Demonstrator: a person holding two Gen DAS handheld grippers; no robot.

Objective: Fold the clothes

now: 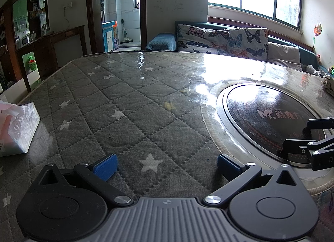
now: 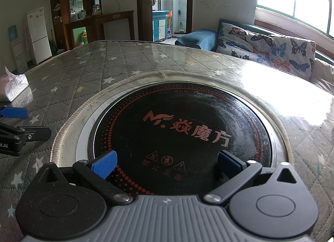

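Both tongs stand released, blue pads wide apart, holding nothing. The left tongs [image 1: 167, 163] hover over the quilted, star-printed tabletop [image 1: 117, 100] under a clear cover. The right tongs [image 2: 167, 162] hover over the round black cooktop [image 2: 179, 125] set in it. A tissue pack [image 1: 18, 125] lies at the left edge. Crumpled cloth [image 1: 328, 85], perhaps the clothes, shows at the far right edge of the left view.

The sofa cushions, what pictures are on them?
Colourful butterflies on a pale cloth, covering the sofa cushions. The left wrist view shows them best.
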